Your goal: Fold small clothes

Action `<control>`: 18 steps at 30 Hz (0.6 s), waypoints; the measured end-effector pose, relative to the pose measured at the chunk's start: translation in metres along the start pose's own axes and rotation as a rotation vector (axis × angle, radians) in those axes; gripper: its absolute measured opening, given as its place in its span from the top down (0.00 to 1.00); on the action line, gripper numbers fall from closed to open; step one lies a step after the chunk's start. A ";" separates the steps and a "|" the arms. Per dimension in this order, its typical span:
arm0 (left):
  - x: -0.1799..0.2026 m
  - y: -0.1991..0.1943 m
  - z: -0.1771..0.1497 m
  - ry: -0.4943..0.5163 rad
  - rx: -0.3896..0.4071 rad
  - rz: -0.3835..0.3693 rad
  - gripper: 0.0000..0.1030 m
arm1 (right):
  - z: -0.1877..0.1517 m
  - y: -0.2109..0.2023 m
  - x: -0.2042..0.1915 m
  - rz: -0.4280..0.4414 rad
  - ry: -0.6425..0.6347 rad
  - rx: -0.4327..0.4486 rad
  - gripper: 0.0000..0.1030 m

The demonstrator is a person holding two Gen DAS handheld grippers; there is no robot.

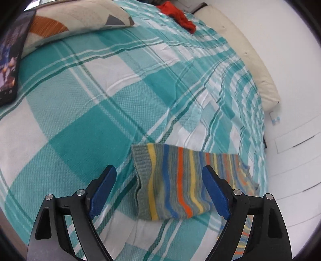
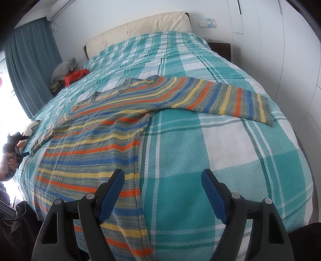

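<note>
garment: a striped knitted sweater [image 2: 94,140] is spread flat on the bed [image 2: 230,140], front up, so that its parts can be folded one by one.
right sleeve side: one sleeve [image 2: 220,96] is laid out straight to the side on the teal checked blanket, well apart from the body of the sweater; it is judged that it was stretched so to be folded inward.
other sleeve: in the left wrist view the cuff end [image 1: 170,184] lies flat near the bed edge, between the blue pads of the left tool.
left tool [image 1: 160,192]: the jaws are apart; the pads stand on both sides of the cuff and no pressing on the cloth is seen, so the sleeve is not held.
right tool [image 2: 162,198]: the jaws are apart and nothing is between them; it hovers above the lower hem and the side seam, where a grasp for the fold could be made.
step in hand: probably the taking of the sleeve for the first fold; no fold is yet seen.
other things: a red cloth [image 1: 180,18] and a patterned pillow [image 1: 80,22] lie far up the bed; a dark tablet [image 1: 10,56] leans at the side.
writing: no brand or label can be read; the tablet screen is too blurred.
</note>
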State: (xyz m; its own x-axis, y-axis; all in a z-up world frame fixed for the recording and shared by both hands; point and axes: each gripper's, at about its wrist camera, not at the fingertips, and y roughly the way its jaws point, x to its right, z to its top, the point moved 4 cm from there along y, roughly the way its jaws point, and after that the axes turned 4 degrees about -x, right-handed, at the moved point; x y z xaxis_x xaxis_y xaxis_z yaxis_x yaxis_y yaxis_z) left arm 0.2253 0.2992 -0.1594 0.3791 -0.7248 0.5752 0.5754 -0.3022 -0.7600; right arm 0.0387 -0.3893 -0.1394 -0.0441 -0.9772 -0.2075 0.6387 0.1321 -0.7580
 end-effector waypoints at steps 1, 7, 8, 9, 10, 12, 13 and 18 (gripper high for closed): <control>0.005 0.011 0.004 0.013 -0.027 0.006 0.22 | 0.000 0.003 -0.001 0.001 -0.003 -0.009 0.24; 0.005 0.043 0.006 0.067 -0.035 0.195 0.96 | -0.006 0.003 -0.013 -0.029 -0.070 -0.016 0.24; 0.002 0.041 0.006 0.065 -0.025 0.208 0.96 | -0.006 0.002 -0.014 -0.034 -0.077 -0.013 0.24; 0.003 0.039 0.006 0.075 -0.022 0.224 0.96 | -0.006 0.002 -0.014 -0.038 -0.083 -0.011 0.24; 0.005 0.038 0.006 0.090 -0.032 0.240 0.95 | -0.006 0.001 -0.013 -0.040 -0.085 -0.011 0.24; 0.011 0.032 0.007 0.124 -0.068 0.286 0.84 | -0.002 -0.001 -0.009 -0.028 -0.075 -0.014 0.24; 0.014 0.025 0.009 0.137 -0.072 0.317 0.63 | 0.001 -0.003 -0.006 -0.019 -0.068 -0.014 0.24; 0.084 -0.016 0.026 0.356 0.080 0.280 0.11 | 0.047 -0.010 0.012 -0.018 -0.093 0.015 0.24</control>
State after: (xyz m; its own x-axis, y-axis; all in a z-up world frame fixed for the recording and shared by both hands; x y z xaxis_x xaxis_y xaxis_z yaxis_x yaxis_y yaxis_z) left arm 0.2666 0.2597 -0.0910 0.2631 -0.9437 0.2007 0.5456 -0.0261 -0.8377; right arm 0.0677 -0.4100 -0.1053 0.0154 -0.9907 -0.1353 0.6497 0.1128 -0.7518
